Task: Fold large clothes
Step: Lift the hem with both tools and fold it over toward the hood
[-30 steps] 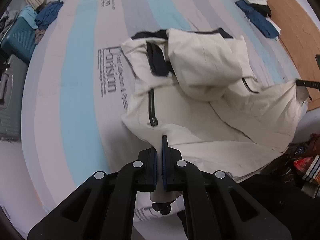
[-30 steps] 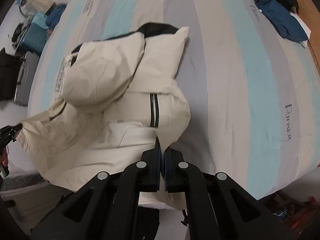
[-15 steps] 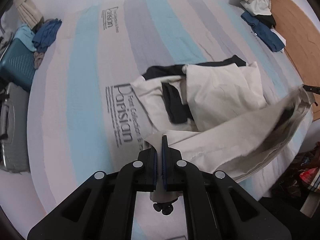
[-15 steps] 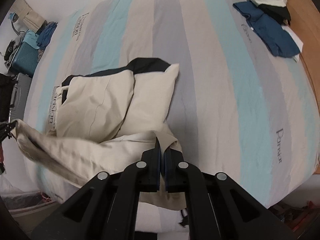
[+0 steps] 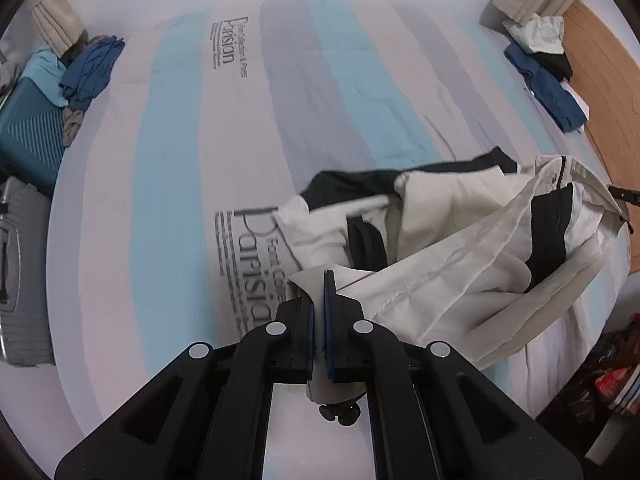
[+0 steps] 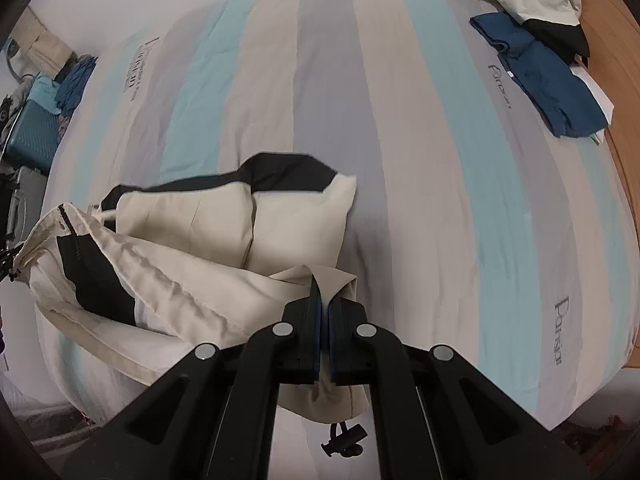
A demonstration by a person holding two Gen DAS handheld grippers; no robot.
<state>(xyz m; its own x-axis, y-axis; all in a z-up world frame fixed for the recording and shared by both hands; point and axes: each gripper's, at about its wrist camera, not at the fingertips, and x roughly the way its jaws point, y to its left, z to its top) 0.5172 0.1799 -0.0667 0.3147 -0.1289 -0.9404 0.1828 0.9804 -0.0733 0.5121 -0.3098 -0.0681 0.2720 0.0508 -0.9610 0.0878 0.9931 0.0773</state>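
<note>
- Looking along the left wrist view, the left gripper [image 5: 319,300] is seen with its jaws pressed together on a corner of the cream jacket [image 5: 448,248]; the cloth is pinched between the blue pads and a tail of it, with a black cord toggle [image 5: 338,414], hangs beneath.
- From that corner the hem is held stretched towards the right edge of the picture, where a sliver of the other gripper is glimpsed; the edge is judged to be held taut so that it can be laid as one straight line.
- The rest of the jacket, with its black collar band, is bunched on the striped bedsheet [image 5: 172,168], near the printed lettering; the lifted half is held above the folded part, apparently to be laid over it.
- A teal suitcase [image 5: 28,136] is seen beside the bed, and a blue garment [image 5: 548,92] lies at the far corner, well apart from the work.
- In the right wrist view, the right gripper [image 6: 324,300] is likewise clamped on the opposite hem corner of the jacket [image 6: 224,224], cloth gathered between its pads and draped below.
- The lifted flap is seen sagging between both grips, so the fold is judged not yet set down.
</note>
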